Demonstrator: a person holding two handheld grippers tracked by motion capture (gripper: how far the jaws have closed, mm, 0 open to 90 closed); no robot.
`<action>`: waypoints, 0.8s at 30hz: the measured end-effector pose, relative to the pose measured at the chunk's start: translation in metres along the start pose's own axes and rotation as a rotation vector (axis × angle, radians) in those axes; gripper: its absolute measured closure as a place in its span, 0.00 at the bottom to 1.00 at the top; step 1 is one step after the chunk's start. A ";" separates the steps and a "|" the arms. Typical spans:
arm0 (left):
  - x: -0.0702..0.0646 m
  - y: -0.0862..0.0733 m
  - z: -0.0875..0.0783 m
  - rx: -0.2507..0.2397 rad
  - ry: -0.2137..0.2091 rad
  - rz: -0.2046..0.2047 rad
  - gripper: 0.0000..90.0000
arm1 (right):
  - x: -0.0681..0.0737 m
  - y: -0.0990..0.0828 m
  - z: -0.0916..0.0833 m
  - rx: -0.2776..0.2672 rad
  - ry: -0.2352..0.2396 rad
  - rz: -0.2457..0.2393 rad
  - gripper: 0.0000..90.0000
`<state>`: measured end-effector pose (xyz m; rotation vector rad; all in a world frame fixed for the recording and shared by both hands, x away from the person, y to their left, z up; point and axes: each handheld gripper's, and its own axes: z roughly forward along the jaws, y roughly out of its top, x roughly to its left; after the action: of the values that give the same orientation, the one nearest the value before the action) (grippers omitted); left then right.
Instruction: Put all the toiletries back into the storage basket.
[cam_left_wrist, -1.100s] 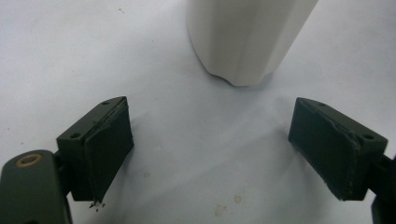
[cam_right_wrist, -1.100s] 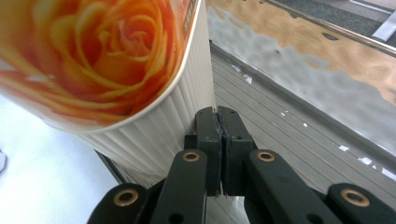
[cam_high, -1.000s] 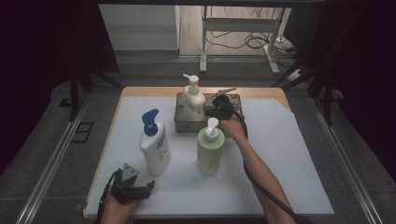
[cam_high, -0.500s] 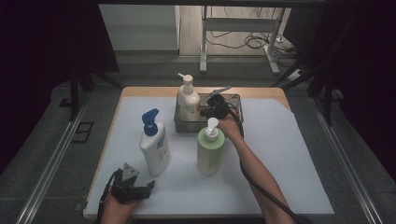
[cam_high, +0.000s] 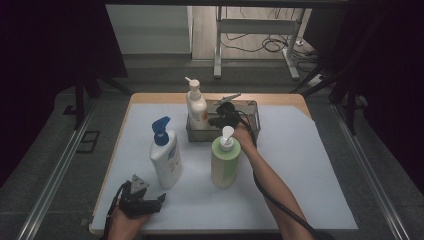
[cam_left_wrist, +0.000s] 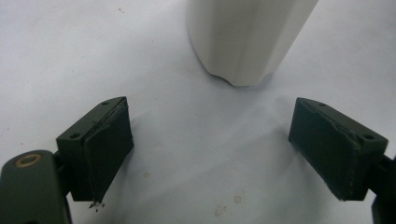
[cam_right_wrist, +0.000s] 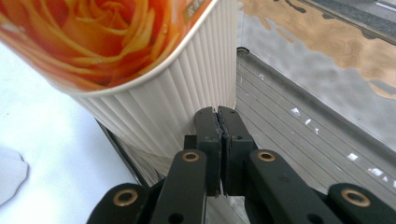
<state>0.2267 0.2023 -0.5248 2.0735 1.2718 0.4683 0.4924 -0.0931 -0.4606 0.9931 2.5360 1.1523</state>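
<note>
— Rose bottle (cam_high: 196, 107): where?
— Upright at the left end of the tray (cam_high: 252, 107), at the back of the table (cam_high: 310, 165). Seemingly inside the wall; cannot tell whether the base sits flat.

— In a grip?
— No. Right gripper (cam_high: 218, 120) down in the tray, just right of the rose bottle, clenched on nothing. In the right gripper view, pads pressed together at (cam_right_wrist: 218, 112), right up against the ribbed side of the rose bottle (cam_right_wrist: 154, 107), touching or very nearly. Bare tray floor (cam_right_wrist: 299, 135) on the other side.

— So, pushing rather than holding?
— Probably nudging it into place, or just let go and closed again. Hard to say which.

— And how far along?
— About a third, judging by the layout, if packing bottles into the tray is the aim. One at the tray; two out on the table: green bottle (cam_high: 225, 162) just in front of the tray, blue-cap bottle (cam_high: 165, 157) to its left, well apart from the tray.

— Room for them?
— Looks so; most of the tray is free to the right of the rose bottle.

— Left gripper?
— Left gripper (cam_high: 150, 204) low at the near left edge of the table, released, jaws wide. In the left gripper view, nothing between the pads at (cam_left_wrist: 210, 144), blue-cap bottle (cam_left_wrist: 243, 37) just ahead, not touched.

— Next, likely?
— Blue-cap bottle for the left, green bottle for the right.
</note>
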 end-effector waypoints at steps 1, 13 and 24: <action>0.000 0.000 0.000 0.000 0.000 0.000 0.14 | 0.000 0.000 0.000 0.003 0.005 0.008 0.97; 0.000 0.000 0.000 0.000 0.000 0.000 0.14 | 0.010 0.003 0.006 0.001 0.044 -0.011 0.97; 0.000 0.000 0.000 0.001 -0.001 -0.003 0.14 | 0.012 0.003 0.007 0.005 0.041 -0.005 0.99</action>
<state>0.2269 0.2020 -0.5247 2.0727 1.2745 0.4657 0.4879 -0.0790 -0.4620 0.9734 2.5724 1.1770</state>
